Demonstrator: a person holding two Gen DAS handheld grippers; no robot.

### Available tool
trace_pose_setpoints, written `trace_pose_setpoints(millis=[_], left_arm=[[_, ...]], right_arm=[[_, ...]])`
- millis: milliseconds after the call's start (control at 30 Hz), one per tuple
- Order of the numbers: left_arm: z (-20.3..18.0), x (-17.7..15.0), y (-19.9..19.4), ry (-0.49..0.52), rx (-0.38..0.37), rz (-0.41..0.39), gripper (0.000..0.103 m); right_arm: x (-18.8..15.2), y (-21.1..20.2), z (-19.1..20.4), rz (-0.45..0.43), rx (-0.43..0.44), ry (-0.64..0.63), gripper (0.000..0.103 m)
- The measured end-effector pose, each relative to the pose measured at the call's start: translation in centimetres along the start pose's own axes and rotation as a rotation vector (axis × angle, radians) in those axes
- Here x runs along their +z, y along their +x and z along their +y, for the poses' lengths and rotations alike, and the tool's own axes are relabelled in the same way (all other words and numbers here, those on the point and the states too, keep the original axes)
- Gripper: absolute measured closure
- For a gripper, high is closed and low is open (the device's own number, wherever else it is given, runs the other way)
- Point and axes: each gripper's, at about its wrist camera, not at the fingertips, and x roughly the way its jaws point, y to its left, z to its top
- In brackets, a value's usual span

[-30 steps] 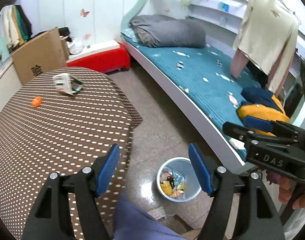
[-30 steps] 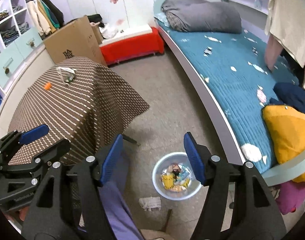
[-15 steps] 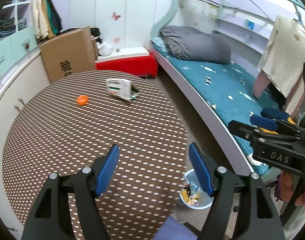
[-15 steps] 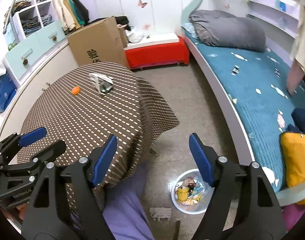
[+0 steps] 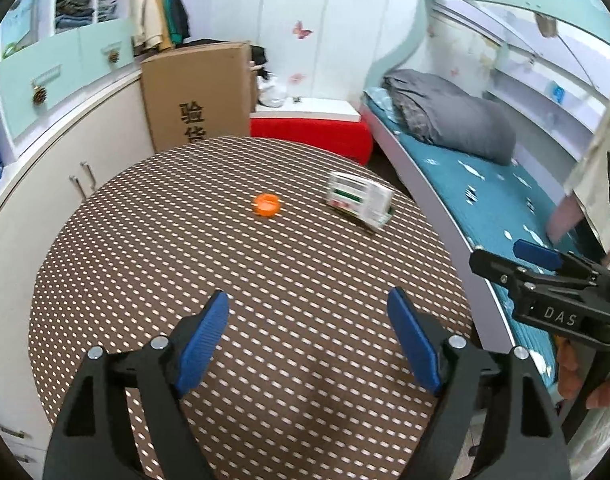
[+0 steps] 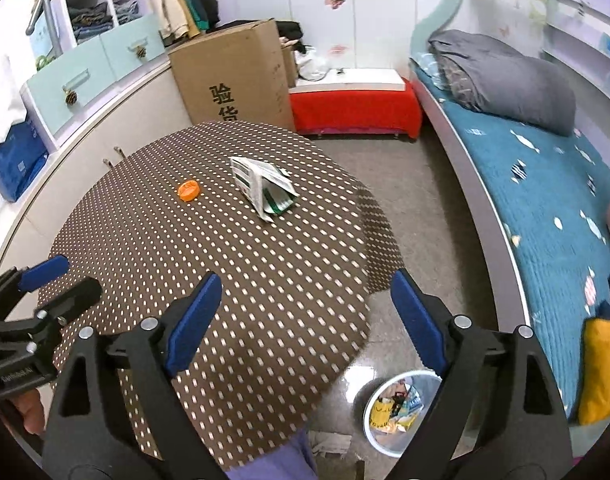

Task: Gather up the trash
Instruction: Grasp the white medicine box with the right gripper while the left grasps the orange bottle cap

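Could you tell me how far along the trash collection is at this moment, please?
Done: the bin on the floor already holds several wrappers. In hand: nothing; the left claw and right claw both hang open above the table. Left: the orange cap and the crumpled carton sit on the tablecloth.

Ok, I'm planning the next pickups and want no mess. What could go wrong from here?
The orange bottle cap is small and low, so the open left gripper might push it across the dotted tablecloth instead of pinching it. The flattened carton lies near the table's far edge and could be nudged off. The trash bin sits on the floor, partly hidden behind the right gripper, so a drop could miss.
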Motion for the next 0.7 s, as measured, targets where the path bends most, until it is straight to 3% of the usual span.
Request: trace_pose_setpoints(millis=[233,533,700], left_arm=[[4.2,2.3,2.8,-0.069,0.016,-0.003,0.019],[6.9,4.7,8.0,-0.082,0.013,0.01,0.015],[6.5,6.0,12.1,-0.041,0.014,0.086,0.015]], right_arm=[[2.5,4.9,1.6,0.05,0.018,-0.041,0.016],[5.5,12.3,3.6,0.093,-0.012,-0.113,0.016],[6.3,15.7,4.1,0.115,-0.024,-0.155,0.016]])
